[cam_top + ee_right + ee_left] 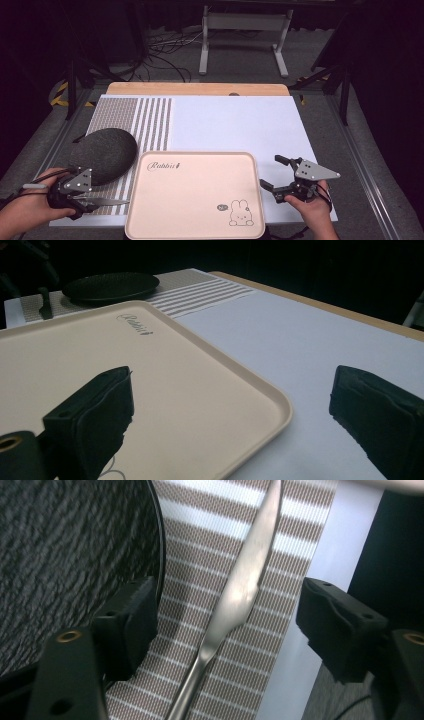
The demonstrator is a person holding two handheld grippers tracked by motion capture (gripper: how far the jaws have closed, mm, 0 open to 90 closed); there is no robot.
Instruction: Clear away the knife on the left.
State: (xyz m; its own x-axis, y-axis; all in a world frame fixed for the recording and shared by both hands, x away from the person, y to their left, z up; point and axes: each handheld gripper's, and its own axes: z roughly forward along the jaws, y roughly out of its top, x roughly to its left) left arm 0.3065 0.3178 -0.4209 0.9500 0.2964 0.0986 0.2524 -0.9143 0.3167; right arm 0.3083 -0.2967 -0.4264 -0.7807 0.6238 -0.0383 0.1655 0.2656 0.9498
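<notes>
The knife (240,587) lies on the striped mat (280,540), between the dark plate (103,152) and the pink tray (195,195). The left gripper (227,617) hangs over it — jaws apart on either side of the blade, not pressing. The right gripper (274,175) waits wide open beside the tray — holding nothing.

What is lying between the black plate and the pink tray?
A metal knife lies on the striped mat between the black plate and pink tray, seen in the high view.
</notes>
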